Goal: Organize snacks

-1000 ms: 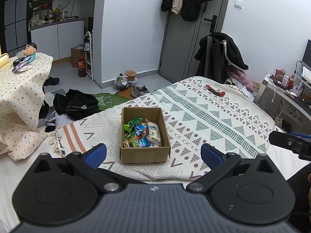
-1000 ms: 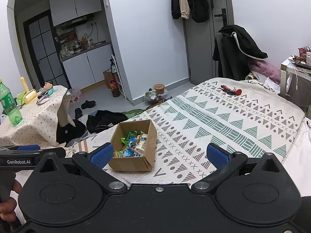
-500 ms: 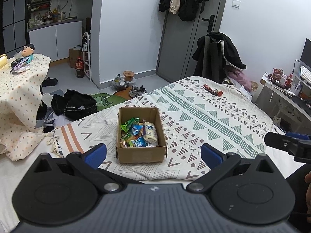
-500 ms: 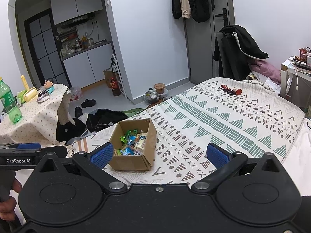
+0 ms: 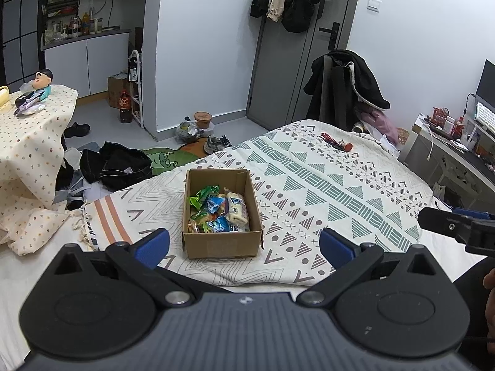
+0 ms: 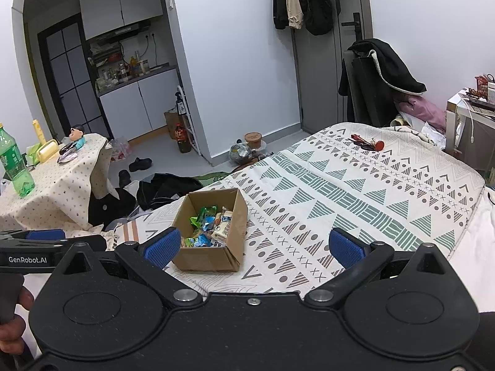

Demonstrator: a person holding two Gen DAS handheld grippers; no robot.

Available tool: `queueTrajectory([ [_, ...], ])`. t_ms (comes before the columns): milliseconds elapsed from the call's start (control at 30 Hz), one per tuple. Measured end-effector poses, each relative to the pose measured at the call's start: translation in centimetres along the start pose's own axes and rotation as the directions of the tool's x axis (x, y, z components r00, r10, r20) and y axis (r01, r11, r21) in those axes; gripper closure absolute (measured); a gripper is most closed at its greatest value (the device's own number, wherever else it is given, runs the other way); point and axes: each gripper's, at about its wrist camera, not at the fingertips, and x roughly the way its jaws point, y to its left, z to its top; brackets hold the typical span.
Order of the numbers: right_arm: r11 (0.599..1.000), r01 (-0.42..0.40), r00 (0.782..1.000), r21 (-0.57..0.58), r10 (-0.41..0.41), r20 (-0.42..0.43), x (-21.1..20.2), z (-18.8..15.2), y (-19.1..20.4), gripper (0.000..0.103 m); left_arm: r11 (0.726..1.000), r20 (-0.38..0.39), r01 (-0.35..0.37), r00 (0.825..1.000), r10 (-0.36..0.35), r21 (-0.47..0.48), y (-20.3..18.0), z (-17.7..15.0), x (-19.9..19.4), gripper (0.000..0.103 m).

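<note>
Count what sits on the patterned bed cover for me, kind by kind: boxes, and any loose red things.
Cardboard box holding snack packets: 1
Red item lying near the far end of the bed cover: 1, too small to identify
Total: 2

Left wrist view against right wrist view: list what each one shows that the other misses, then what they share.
Only the left wrist view shows the monitor at the far right edge and the right gripper seen from the side.

Only the right wrist view shows the green bottle on the draped table and the left gripper seen from the side.

Both show the cardboard box of snacks on the patterned blanket, the doll, and open, empty jaws.
</note>
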Motion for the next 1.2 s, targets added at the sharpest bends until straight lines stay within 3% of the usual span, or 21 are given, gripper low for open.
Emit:
queueTrajectory([
  [1200, 1.0, 0.002, 1.0, 0.007, -0.002, -0.006, 0.36, -0.34, -0.53, 0.0, 1.0, 0.007, -0.015, 1.0, 0.015, 0.025, -0.33, -0.15, -0.22, 0.001],
])
